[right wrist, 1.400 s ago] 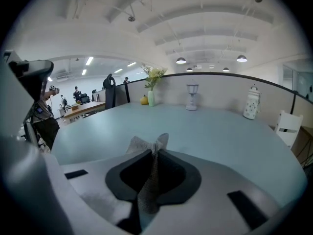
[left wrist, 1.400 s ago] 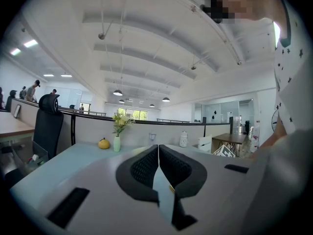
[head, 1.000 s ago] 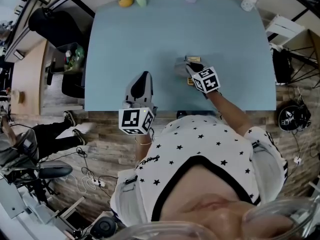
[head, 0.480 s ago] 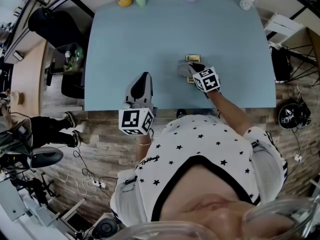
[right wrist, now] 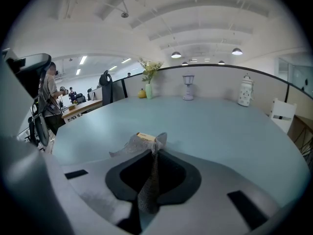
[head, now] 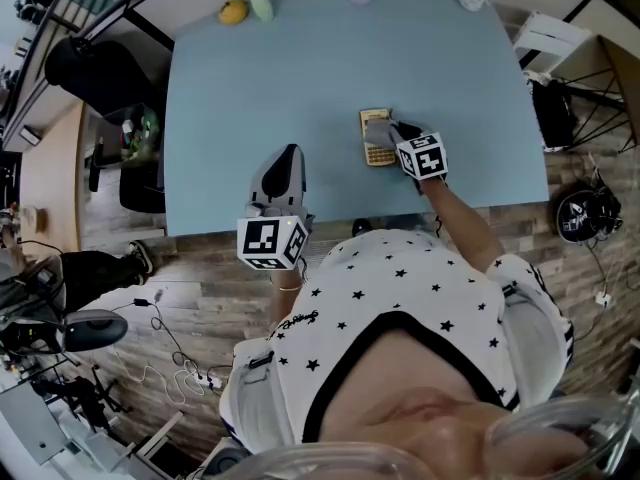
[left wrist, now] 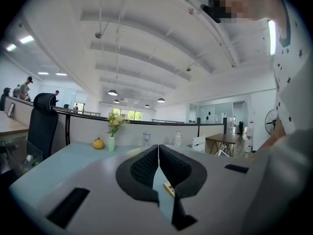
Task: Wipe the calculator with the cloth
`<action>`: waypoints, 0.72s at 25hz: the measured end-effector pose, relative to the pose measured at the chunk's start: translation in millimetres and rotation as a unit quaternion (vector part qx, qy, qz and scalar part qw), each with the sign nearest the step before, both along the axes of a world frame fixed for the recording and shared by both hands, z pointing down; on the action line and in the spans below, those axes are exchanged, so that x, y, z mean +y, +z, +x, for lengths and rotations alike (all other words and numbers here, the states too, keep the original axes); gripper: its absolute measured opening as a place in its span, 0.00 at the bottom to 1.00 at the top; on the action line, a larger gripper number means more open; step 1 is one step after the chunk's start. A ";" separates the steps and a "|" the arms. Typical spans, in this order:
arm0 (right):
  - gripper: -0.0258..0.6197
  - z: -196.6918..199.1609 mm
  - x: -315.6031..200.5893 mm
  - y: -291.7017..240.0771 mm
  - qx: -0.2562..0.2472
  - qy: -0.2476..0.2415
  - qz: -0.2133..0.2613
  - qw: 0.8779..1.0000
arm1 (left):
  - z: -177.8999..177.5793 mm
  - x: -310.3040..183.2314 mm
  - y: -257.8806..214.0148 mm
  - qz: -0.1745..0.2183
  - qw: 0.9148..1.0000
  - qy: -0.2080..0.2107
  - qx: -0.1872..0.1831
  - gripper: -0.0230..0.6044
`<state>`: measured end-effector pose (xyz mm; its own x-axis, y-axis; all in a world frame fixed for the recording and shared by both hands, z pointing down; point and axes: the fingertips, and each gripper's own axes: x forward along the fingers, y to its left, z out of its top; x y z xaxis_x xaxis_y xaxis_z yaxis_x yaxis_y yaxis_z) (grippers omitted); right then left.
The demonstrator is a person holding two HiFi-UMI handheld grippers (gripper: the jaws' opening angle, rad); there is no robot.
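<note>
- The right gripper reaches out over the pale blue table with its jaws pressed together on a fold of thin grey woven cloth. The pinch sits near the cloth's edge, so the loose part spills forward past the tips and can drape over what it rubs.
- That loose part lies on the far end of the small gold-coloured rectangular calculator, which rests flat on the table a little right of centre, near the person's side. In the head view the near end with its keys shows bare, while the top end is under the cloth.
- The left gripper hangs over the table's near edge, well apart from the calculator, with its jaws closed tip to tip on nothing. Judging by this, it is idle — it does not steady the calculator.
- From the right gripper view only a pale corner of the calculator peeks out beyond the grey cloth.
- The wipe looks to be under way, and the near keys seem yet to be covered.
</note>
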<state>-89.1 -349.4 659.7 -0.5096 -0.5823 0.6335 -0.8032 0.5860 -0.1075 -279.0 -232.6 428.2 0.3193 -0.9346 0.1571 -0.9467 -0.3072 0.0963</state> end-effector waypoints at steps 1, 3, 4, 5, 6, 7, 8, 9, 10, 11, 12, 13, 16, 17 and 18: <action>0.10 3.9 -0.1 0.8 0.000 0.006 -0.001 1.000 | 1.4 -0.8 -0.1 0.000 1.000 0.002 0.000 0.09; 0.10 10.8 0.8 2.5 0.002 0.015 -0.003 1.000 | 4.8 -2.1 -0.2 -0.001 1.000 0.008 0.000 0.09; 0.10 13.7 1.4 3.4 0.003 0.019 -0.005 1.000 | 6.7 -2.9 -0.2 -0.001 1.000 0.011 -0.001 0.09; 0.10 16.1 2.2 4.5 0.004 0.021 -0.007 1.000 | 8.6 -3.7 -0.4 0.000 1.000 0.014 -0.001 0.09; 0.10 18.2 3.4 6.0 0.005 0.023 -0.009 1.000 | 10.4 -4.2 -0.7 0.000 1.000 0.017 -0.001 0.09; 0.10 20.1 4.7 7.8 0.007 0.023 -0.011 1.000 | 11.9 -4.5 -0.9 0.000 1.000 0.018 -0.002 0.09; 0.10 22.1 6.0 10.0 0.010 0.023 -0.014 1.000 | 13.1 -4.5 -0.7 0.001 1.000 0.019 -0.001 0.09; 0.10 23.9 7.2 12.1 0.012 0.024 -0.016 1.000 | 13.8 -4.3 -0.2 0.000 1.000 0.020 0.000 0.09; 0.10 25.5 7.8 13.9 0.015 0.024 -0.017 0.999 | 14.0 -4.2 0.4 -0.001 1.000 0.019 0.000 0.09; 0.10 26.6 8.0 15.1 0.017 0.024 -0.018 0.999 | 13.9 -4.2 1.0 -0.001 1.000 0.019 0.001 0.09; 0.10 27.5 8.0 15.7 0.019 0.024 -0.019 0.999 | 13.7 -4.3 1.2 -0.002 1.000 0.019 0.001 0.09; 0.10 28.0 7.9 16.2 0.020 0.024 -0.020 0.999 | 13.6 -4.2 1.1 -0.003 1.000 0.018 0.001 0.09; 0.10 28.7 8.2 18.1 0.024 0.022 -0.023 0.999 | 13.5 -3.3 1.7 -0.003 1.000 0.016 0.001 0.09; 0.10 28.8 8.3 19.0 0.024 0.022 -0.023 0.999 | 13.4 -2.8 2.1 -0.002 1.000 0.015 0.001 0.09; 0.10 28.7 8.4 19.7 0.025 0.022 -0.023 0.999 | 13.3 -2.2 2.4 -0.003 1.000 0.015 0.001 0.09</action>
